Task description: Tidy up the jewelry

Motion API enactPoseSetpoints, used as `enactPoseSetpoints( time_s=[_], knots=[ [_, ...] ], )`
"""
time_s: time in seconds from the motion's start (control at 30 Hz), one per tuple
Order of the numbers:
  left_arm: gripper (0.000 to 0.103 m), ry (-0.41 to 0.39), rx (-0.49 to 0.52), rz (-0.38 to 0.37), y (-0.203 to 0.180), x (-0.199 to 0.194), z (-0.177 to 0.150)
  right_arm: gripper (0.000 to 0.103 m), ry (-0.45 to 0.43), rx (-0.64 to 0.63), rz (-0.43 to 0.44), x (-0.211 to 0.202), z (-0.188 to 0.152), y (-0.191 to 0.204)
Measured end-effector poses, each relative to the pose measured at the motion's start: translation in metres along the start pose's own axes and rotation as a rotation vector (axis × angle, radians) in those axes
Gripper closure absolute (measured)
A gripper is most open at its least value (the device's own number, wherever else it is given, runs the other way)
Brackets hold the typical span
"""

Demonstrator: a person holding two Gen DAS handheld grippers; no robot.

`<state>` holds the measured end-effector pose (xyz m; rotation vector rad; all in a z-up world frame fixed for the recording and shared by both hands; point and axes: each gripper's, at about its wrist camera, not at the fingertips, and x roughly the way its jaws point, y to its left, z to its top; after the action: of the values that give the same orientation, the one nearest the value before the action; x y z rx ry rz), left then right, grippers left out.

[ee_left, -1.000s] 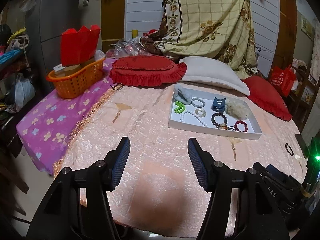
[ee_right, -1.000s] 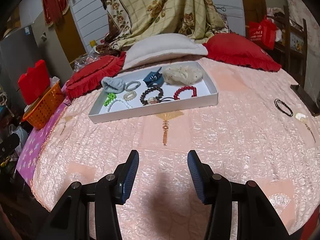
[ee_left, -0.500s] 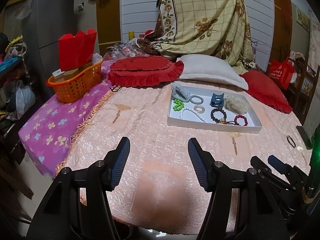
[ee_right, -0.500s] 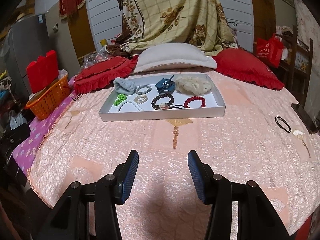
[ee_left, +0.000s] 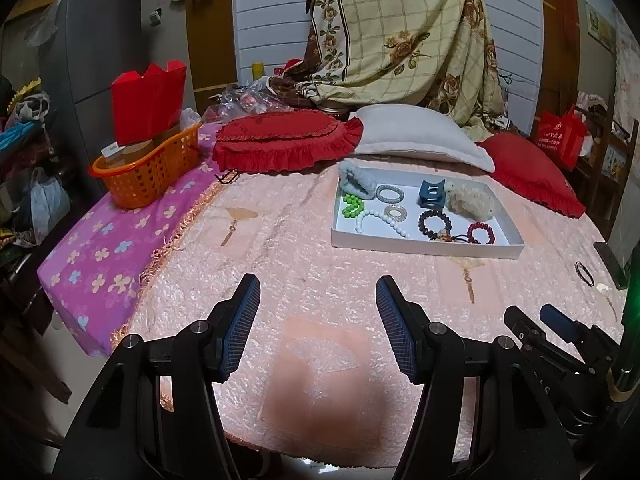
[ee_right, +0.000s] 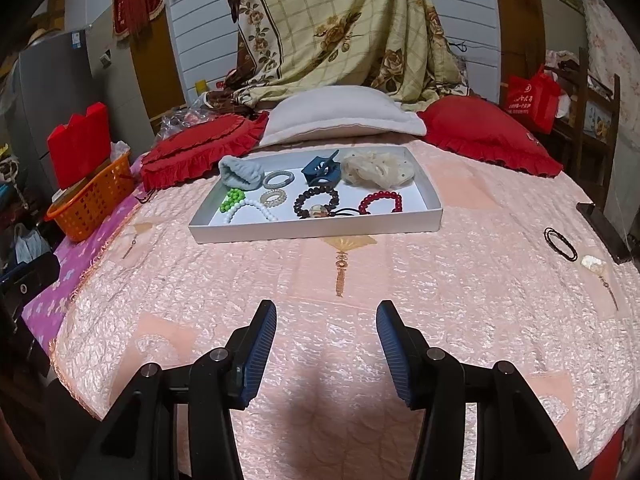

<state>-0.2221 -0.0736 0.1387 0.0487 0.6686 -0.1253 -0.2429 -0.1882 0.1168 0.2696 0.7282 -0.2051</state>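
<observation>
Both the left tongs (ee_left: 318, 316) and right tongs (ee_right: 326, 340) hang parted and empty above the pink quilted bed (ee_right: 440, 280). Further off, a shallow white rectangular tray (ee_right: 320, 233) holds beaded bracelets (ee_right: 316, 202); a black hair tie (ee_right: 560, 243) lies apart, rightward.

Orange basket (ee_left: 146, 178) (red box inside), white pillow (ee_right: 340, 116)

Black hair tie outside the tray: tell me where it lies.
In the right wrist view the black hair tie lies on the pink bedspread, right of the white tray, just beside a small pale trinket.
</observation>
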Motion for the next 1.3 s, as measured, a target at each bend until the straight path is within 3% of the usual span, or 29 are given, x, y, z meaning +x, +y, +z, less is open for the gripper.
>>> enactPoseSetpoints(
  time_s=[0.33,0.47,0.7,0.77,0.83,0.97,1.3],
  knots=[
    [0.042,-0.079,-0.021,0.033,0.005,-0.012,0.004,0.052,-0.017,-0.008,-0.013,-0.004,0.002,0.0],
    [0.022,-0.169,-0.032,0.084,0.009,-0.027,0.005,0.052,-0.044,-0.025,-0.02,-0.011,0.006,0.003],
    [0.015,-0.365,-0.037,0.157,0.015,-0.06,0.001,0.052,-0.086,-0.075,-0.019,-0.029,0.017,0.01],
    [0.015,-0.383,-0.034,0.162,0.016,-0.063,-0.001,0.046,-0.091,-0.086,-0.019,-0.033,0.018,0.011],
    [0.015,-0.345,-0.015,0.115,0.015,-0.059,-0.001,0.041,-0.1,-0.085,-0.019,-0.037,0.017,0.011],
    [0.015,-0.232,0.019,0.038,0.008,-0.044,-0.002,0.04,-0.103,-0.089,-0.029,-0.039,0.011,0.012],
    [0.015,-0.111,-0.019,-0.001,0.006,-0.023,-0.003,0.04,-0.07,-0.067,-0.041,-0.029,0.003,0.006]
  ],
)
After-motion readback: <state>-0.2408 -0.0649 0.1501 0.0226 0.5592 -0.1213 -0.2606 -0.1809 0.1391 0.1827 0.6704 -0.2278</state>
